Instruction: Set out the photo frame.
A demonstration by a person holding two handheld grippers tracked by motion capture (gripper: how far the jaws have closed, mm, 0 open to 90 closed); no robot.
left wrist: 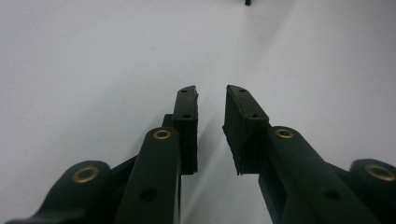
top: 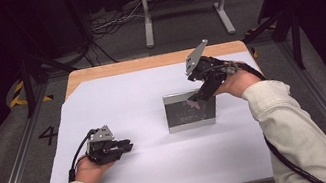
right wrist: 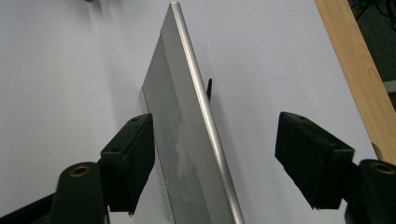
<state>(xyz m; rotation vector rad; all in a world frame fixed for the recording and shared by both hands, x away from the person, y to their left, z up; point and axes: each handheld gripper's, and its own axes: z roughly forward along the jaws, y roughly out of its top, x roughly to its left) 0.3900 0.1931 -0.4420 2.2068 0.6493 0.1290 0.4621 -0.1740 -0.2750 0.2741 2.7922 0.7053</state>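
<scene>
My right gripper (right wrist: pixel 215 163) points down over the top edge of the picture frame (top: pixel 191 110), jaws spread wide and not pressing it. The frame stands upright near the table's (top: pixel 165 172) middle. My left gripper (top: pixel 110 147) rests near the left edge, jaws apart, holding nothing.

Item: rectangular silver metal picture frame (top: pixel 191 110) with dark glossy face.
Pose: upright, leaning back.
Location: white sheet, right of centre.

One silver picture frame (top: pixel 191 110) stood on one white sheet (top: pixel 143 166). Two grippers were there, left gripper (top: pixel 127 146) and right gripper (top: pixel 196 97). One wooden table (top: pixel 146 63) lay underneath.
</scene>
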